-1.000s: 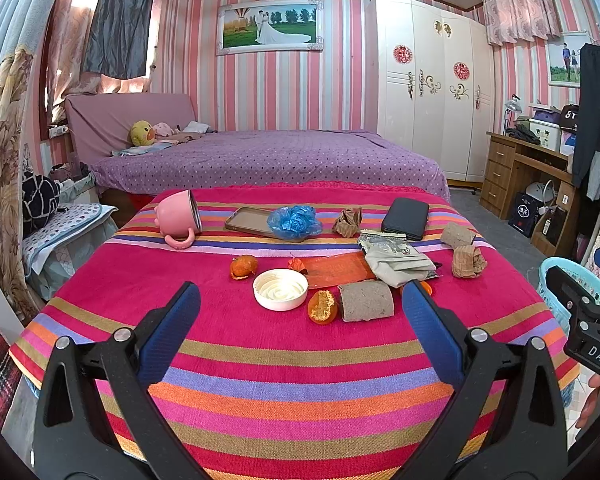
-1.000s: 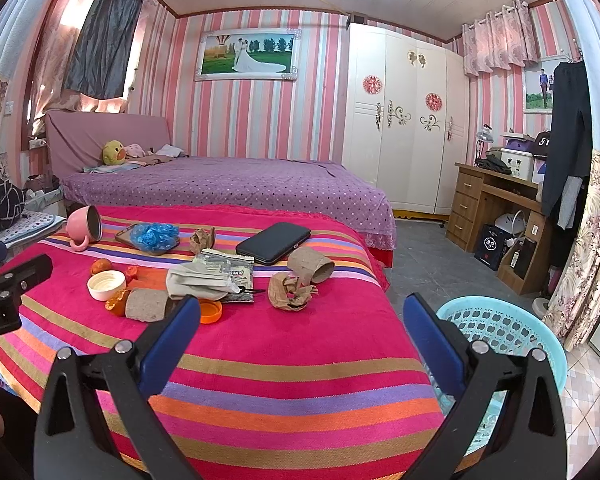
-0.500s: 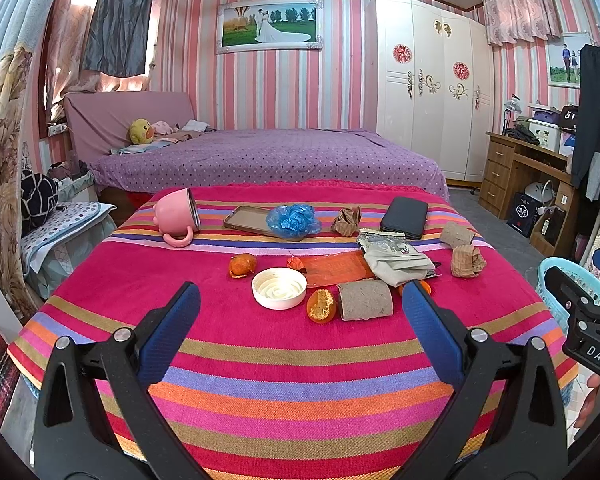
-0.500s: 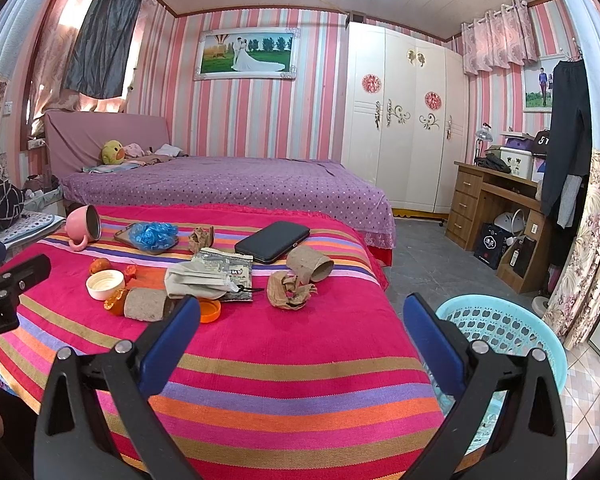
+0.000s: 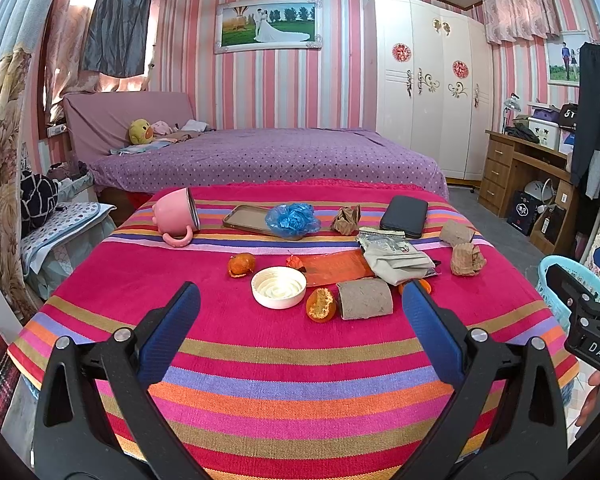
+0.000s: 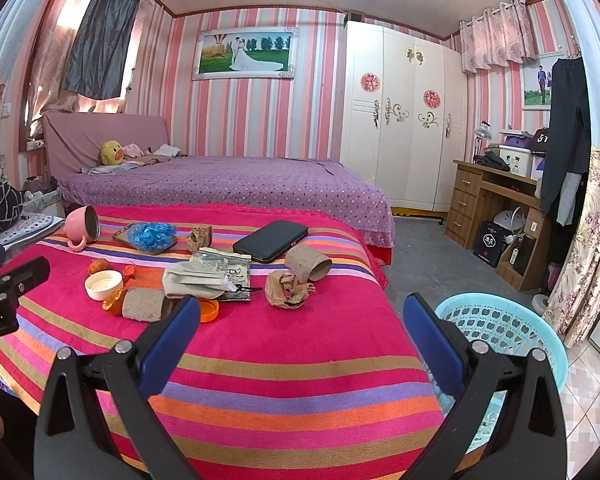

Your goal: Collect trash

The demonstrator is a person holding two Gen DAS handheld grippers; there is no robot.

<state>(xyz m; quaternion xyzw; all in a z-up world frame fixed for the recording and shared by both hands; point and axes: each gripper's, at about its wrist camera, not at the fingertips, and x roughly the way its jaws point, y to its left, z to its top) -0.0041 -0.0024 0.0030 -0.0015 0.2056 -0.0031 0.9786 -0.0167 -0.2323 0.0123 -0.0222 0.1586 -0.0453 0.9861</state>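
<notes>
A counter [image 5: 284, 364] under a striped pink, orange and purple cloth fills the foreground of both wrist views, with a purple dotted bed [image 5: 260, 156] behind it at 12 o'clock. Off the counter's edge at 4 o'clock in the right wrist view stands a pale blue laundry-style basket [image 6: 496, 320] on the floor. The left hand-held gripper [image 5: 300, 312] hangs above the near part of the cloth with its blue pads spread wide and nothing between them; the right hand-held gripper [image 6: 300, 320] is likewise spread wide and empty, over the counter's corner beside the basket. The trash lies across the middle of the counter: a crumpled grey-white wrapper [image 5: 394, 256] at 1 o'clock from the left gripper, partly over an orange plastic sheet [image 5: 336, 266]; a flattened cardboard tube [image 5: 365, 299] just beside an orange peel half [image 5: 321, 305]; a white round lid [image 5: 278, 287] at 12 o'clock; another orange peel [image 5: 241, 265] at 11 o'clock. Farther back sit a crumpled blue plastic bag [image 5: 293, 219] resting on a clear phone case [image 5: 244, 218], a small wad of brown paper [image 5: 346, 219], and, toward 2 o'clock, a second cardboard tube [image 5: 456, 233] near a crumpled brown paper ball [image 5: 467, 260]. A pink mug [image 5: 175, 216] lies on its side at 10 o'clock, and a black case [image 5: 405, 210] lies flat at 1 o'clock. An orange cap [image 6: 208, 310] shows beside the tube in the right view.
</notes>
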